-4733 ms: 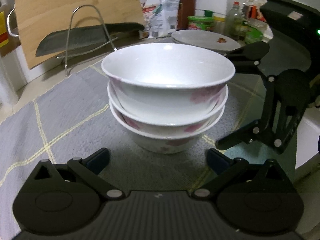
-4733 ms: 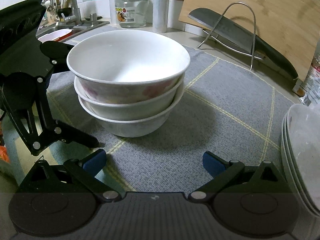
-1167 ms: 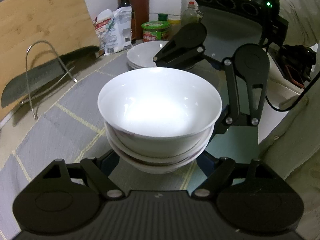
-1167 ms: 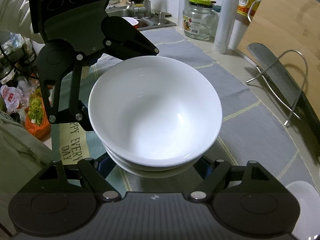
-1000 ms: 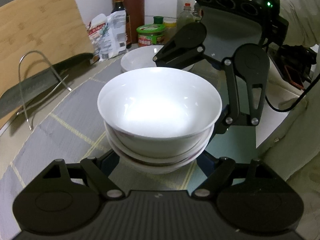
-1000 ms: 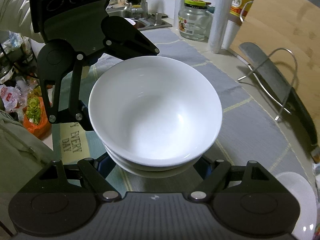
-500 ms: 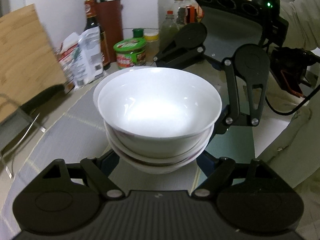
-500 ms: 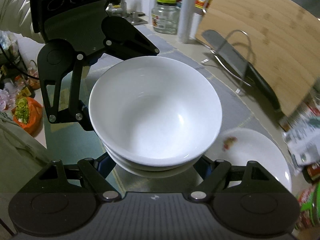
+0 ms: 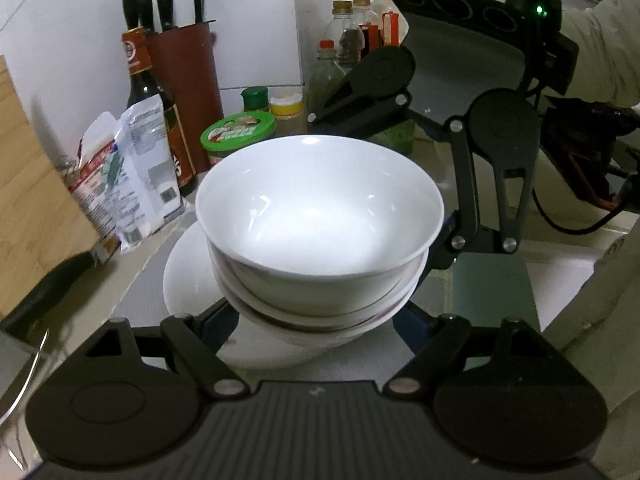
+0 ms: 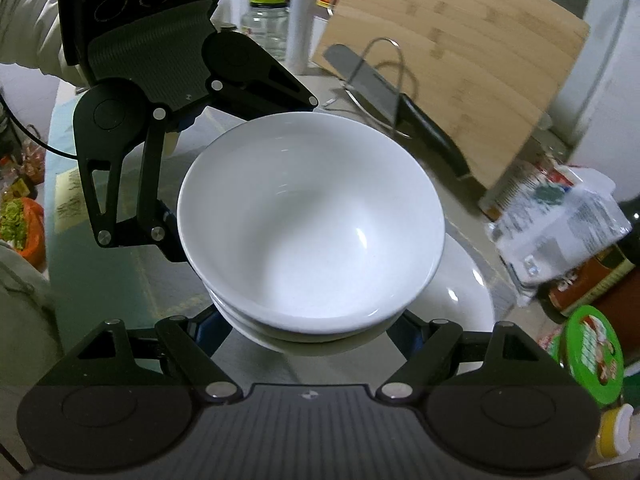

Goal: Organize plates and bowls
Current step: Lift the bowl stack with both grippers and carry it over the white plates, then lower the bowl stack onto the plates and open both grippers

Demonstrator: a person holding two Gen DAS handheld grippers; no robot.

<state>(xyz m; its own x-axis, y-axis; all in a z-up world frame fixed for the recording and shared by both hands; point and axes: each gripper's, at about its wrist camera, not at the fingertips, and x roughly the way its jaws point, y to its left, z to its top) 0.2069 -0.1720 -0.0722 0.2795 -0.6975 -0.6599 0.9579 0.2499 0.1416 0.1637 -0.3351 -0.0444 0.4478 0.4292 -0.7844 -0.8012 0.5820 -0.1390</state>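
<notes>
A stack of three white bowls (image 9: 320,216) with faint pink flowers fills the middle of both views, also in the right wrist view (image 10: 312,224). My left gripper (image 9: 316,316) and my right gripper (image 10: 312,328) each close on the stack's lower bowl from opposite sides and hold it in the air. Below the stack lies a pile of white plates (image 9: 184,276), seen in the right wrist view (image 10: 468,292) too. The fingertips are hidden under the bowls.
A knife block (image 9: 180,68), sauce bottles (image 9: 344,44), a green-lidded tub (image 9: 238,130) and a snack bag (image 9: 128,168) stand behind the plates. A wooden cutting board (image 10: 452,60) and a cleaver on a wire rack (image 10: 384,88) lie further along the counter.
Both grippers closed on the bowl stack, lifted it off the grey mat and carried it sideways; it now hangs over the plate pile.
</notes>
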